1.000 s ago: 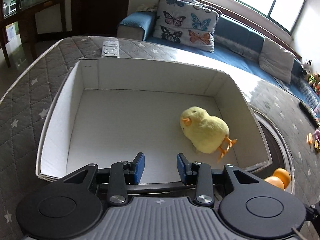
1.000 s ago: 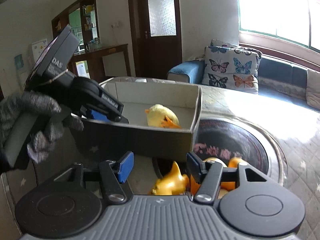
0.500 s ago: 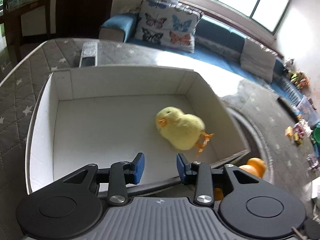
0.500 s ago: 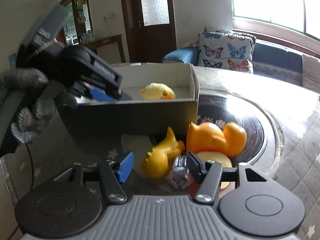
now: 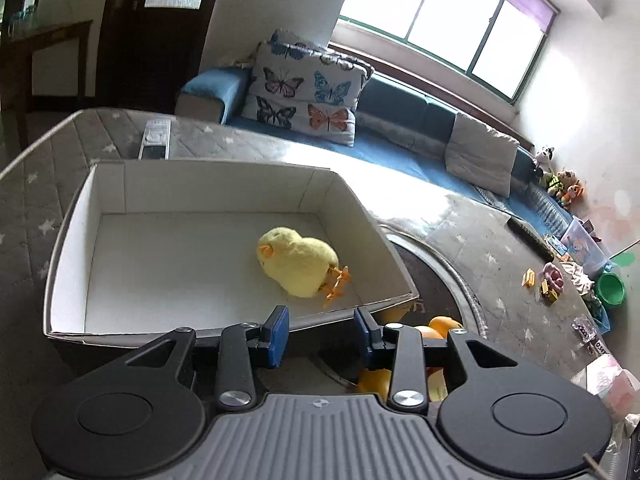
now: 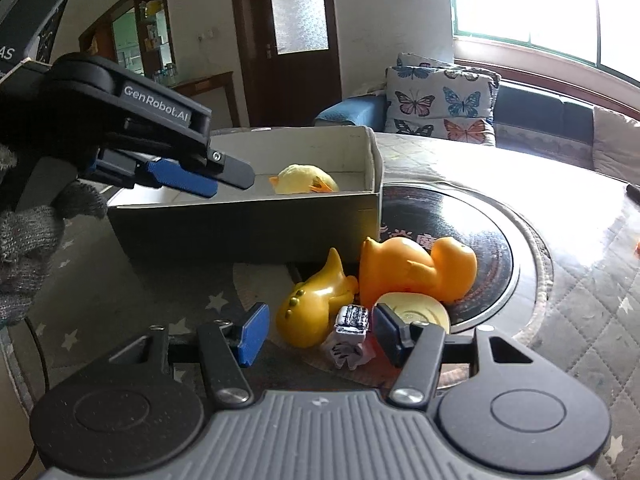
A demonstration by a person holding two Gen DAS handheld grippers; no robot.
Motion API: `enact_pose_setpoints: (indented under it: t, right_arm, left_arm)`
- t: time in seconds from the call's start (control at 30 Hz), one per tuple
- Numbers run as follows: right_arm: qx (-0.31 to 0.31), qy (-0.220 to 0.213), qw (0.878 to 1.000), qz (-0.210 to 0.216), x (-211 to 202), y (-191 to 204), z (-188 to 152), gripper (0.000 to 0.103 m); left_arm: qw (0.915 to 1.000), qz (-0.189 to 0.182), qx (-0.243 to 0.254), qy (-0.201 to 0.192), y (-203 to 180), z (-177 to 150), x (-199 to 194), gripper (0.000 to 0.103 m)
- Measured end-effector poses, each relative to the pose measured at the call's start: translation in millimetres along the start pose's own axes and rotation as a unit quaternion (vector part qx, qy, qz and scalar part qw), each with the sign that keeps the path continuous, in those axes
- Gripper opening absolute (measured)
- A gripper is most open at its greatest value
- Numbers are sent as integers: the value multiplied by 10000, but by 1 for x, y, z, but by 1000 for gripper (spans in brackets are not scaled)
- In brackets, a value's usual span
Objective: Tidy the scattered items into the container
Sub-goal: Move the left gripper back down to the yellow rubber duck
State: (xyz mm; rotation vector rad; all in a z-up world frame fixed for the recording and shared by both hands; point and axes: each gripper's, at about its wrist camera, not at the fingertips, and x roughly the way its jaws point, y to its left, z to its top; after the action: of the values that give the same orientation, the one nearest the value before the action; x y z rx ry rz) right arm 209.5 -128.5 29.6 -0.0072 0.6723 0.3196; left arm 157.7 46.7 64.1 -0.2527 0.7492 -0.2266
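A white cardboard box [image 5: 72, 220] holds a yellow plush chick [image 5: 298, 262], lying on its side at the right. My left gripper [image 5: 320, 334] is open and empty, just outside the box's near wall. In the right wrist view the box [image 6: 248, 228] stands behind an orange rubber duck [image 6: 416, 268], a yellow dinosaur toy [image 6: 316, 304], a small black-and-white toy [image 6: 352, 334] and a pale yellow disc [image 6: 416, 310] on the table. My right gripper [image 6: 320, 332] is open, with the dinosaur and small toy between its fingers. The left gripper [image 6: 188, 178] shows over the box's left end.
The table has a grey quilted star cover [image 5: 36, 184] and a dark round inset [image 6: 472, 240]. A remote [image 5: 154, 140] lies beyond the box. Small toys and a green bowl [image 5: 610, 288] sit at the far right. A blue sofa with butterfly cushions [image 5: 304, 96] stands behind.
My left gripper has pulled back out of the box and swung right. My right gripper has lowered toward the toys beside the box, which now lie between its fingers.
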Motion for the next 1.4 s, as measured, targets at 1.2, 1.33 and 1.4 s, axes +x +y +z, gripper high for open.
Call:
enact_pose_setpoints:
  t: [1.2, 1.33, 1.4]
  right_arm:
    - [-1375, 342, 9888, 463, 35, 40, 6, 33]
    - [-1390, 341, 9884, 503, 33, 44, 3, 33]
    - [-1364, 335, 9888, 506, 32, 44, 2, 33]
  left_arm:
    - [9946, -267, -643, 769, 19, -31, 23, 38]
    - [9936, -288, -709, 831, 24, -34, 26, 40]
    - [9930, -329, -757, 851, 24, -35, 29, 40]
